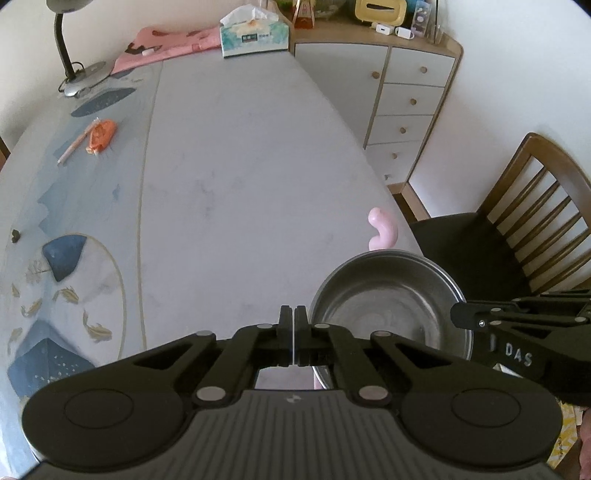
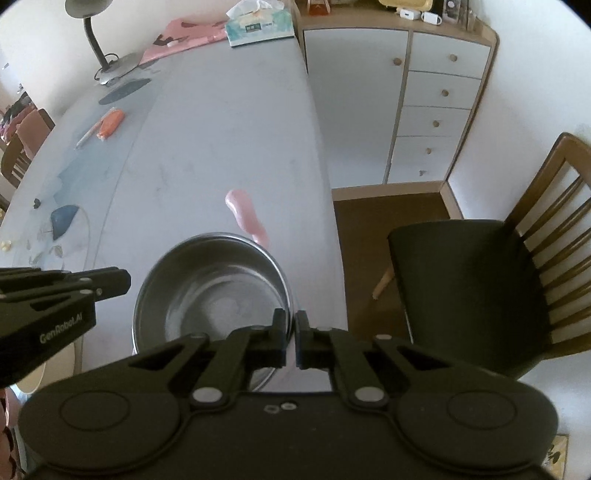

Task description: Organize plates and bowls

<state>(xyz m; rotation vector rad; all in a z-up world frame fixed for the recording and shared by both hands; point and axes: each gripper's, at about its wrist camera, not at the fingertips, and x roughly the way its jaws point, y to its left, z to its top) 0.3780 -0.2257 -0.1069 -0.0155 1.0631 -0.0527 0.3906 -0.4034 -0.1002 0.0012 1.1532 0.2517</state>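
While both tools sit low in their frames, the right gripper (image 2: 291, 332) has its fingers nearly together astride the near right rim of the steel bowl (image 2: 214, 291), so it appears pinched onto that rim; whether the pads truly bite the metal is hard to tell. In the left wrist view the left gripper (image 1: 294, 325) shows its fingers closed with only a thin slit between them and nothing held, just left of the bowl's rim. The bowl stands upright at lower centre of the right view, near the right edge of the worktop (image 2: 221, 129), and a pale pink edge shows under it, perhaps a plate. Just beyond it lies a pink curved object (image 2: 246, 216), its long axis running away up the frame. Since the right tool is on the bowl and the left only beside it, the lift likely falls to the right. Farther off, upper left, lie an orange packet (image 2: 110, 123), a desk lamp (image 2: 92, 40) and a tissue box (image 2: 258, 27).
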